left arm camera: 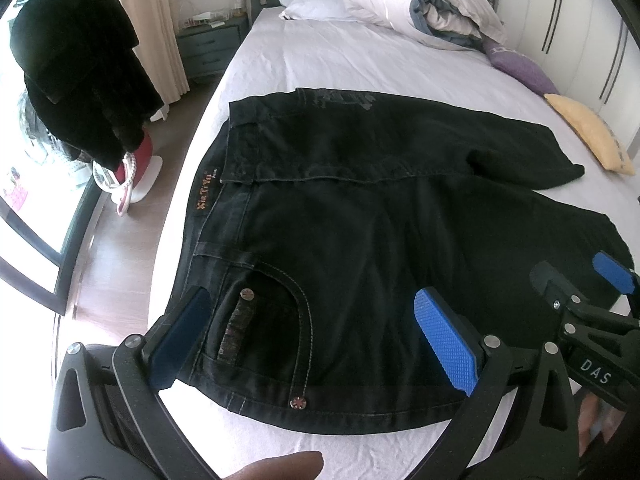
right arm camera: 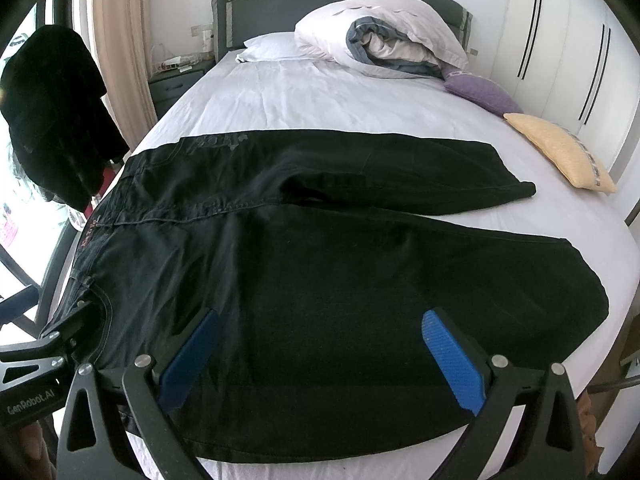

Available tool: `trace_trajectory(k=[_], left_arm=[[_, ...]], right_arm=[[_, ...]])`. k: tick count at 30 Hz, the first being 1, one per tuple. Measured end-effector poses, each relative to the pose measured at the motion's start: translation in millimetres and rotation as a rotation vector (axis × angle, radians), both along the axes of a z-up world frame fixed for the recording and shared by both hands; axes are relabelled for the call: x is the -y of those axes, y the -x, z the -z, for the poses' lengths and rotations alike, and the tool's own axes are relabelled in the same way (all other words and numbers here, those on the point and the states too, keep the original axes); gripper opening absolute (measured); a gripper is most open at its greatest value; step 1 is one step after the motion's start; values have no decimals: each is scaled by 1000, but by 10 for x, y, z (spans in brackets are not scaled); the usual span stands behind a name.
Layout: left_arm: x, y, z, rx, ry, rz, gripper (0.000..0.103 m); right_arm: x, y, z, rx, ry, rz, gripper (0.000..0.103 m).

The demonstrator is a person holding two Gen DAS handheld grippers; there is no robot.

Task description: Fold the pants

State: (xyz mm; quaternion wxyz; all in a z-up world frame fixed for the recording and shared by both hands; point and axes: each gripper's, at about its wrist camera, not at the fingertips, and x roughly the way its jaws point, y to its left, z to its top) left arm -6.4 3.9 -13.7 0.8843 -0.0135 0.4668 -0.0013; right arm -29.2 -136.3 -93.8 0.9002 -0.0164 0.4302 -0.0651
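Observation:
Black jeans (left arm camera: 360, 208) lie spread flat on the white bed sheet (left arm camera: 320, 60), waistband with an orange label at the left and both legs running right. My left gripper (left arm camera: 312, 308) hovers open over the riveted front pocket (left arm camera: 264, 320) near the waist. In the right wrist view the jeans (right arm camera: 320, 248) fill the middle, and my right gripper (right arm camera: 322, 320) hangs open over the near leg, holding nothing. Each gripper shows in the other's view: the right gripper (left arm camera: 580, 280) at the far right, the left gripper (right arm camera: 68, 328) at the lower left by the pocket.
A rolled duvet (right arm camera: 384, 36), white pillow (right arm camera: 268, 46), purple cushion (right arm camera: 480, 90) and yellow cushion (right arm camera: 560, 152) sit at the head and right side of the bed. A dark garment (left arm camera: 76, 68) hangs at the left above the floor. A person's fingertip (left arm camera: 280, 468) shows at the bottom.

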Motion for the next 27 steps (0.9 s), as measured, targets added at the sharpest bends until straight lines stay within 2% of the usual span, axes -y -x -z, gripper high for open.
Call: trace_trajectory(k=[9,15,20,23,27], left_arm=[[-103,-231,-38,-3,3,11,103],[-243,-708,-130,-13,1,94,103],[-369,-1403,-302,-16,-74,176,103],[-444,-1976,-356,0,-110,260,103],[-441,-2756,-201,-84,-163,404,103]], right_arm=[[62,-125,8,-13,-47,-69,103],[174,-351,-152,8,-108,-194,103],[247,-662,-332,40,-93,-370,102],[286,-889,-395,36,-86,-497,93],[365,-1341,-422,-7,-67,-667,89]])
